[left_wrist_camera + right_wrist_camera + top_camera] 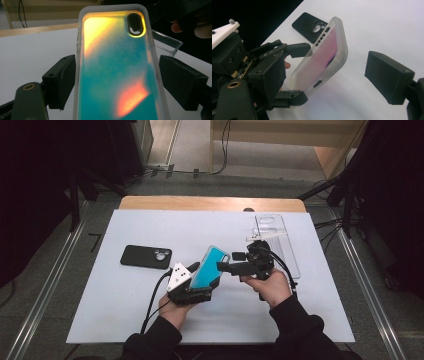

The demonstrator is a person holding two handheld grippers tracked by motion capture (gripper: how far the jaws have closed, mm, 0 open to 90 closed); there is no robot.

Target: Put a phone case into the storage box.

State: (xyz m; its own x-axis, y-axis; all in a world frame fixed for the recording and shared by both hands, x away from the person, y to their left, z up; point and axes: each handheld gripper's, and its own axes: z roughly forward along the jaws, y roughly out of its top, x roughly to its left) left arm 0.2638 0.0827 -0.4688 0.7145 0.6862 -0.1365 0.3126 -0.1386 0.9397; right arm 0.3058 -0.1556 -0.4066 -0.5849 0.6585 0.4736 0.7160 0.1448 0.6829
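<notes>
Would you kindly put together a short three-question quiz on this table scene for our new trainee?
1. True or false: the teal iridescent plastic phone case lies flat on the white table.
2. Which thing lies nearest the table's far right corner? A) the black rectangular phone case B) the clear transparent phone case C) a red mug
3. Which tool grips the teal case, and how do the other tool's jaws stand?
Key: 1 false, it is held up, tilted. 2 B. 3 The left tool grips it by its long edges; the right tool is open beside it.
</notes>
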